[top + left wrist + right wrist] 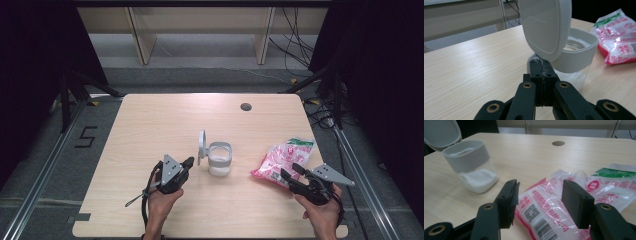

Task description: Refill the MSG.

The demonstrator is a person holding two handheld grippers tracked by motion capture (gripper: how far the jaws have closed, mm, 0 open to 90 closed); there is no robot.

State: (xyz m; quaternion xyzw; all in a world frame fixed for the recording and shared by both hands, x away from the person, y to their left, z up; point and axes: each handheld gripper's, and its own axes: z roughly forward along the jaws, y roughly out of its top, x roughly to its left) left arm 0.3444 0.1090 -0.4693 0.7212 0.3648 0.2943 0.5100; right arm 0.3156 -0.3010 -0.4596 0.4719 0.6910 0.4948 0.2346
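Observation:
A clear jar (220, 160) with a grey collar stands mid-table, a layer of white powder in its bottom. Its grey flip lid (201, 145) is hinged up on the left side. My left gripper (189, 161) is shut with nothing between its jaws, its tips just short of the jar (576, 57) below the raised lid (546, 25); in its own view the left gripper (541, 63) shows pads pressed together. A pink and white plastic bag (282, 160) lies flat at the right. My right gripper (290, 172) is open, its jaws straddling the bag's near end (574, 192) without pressing it.
A round cable hole (245, 106) sits in the wooden table (150, 120) near its far edge. Dark curtains, cables and floor rails surround the table. The right gripper view has the jar (471, 162) at the left, beyond the bag.

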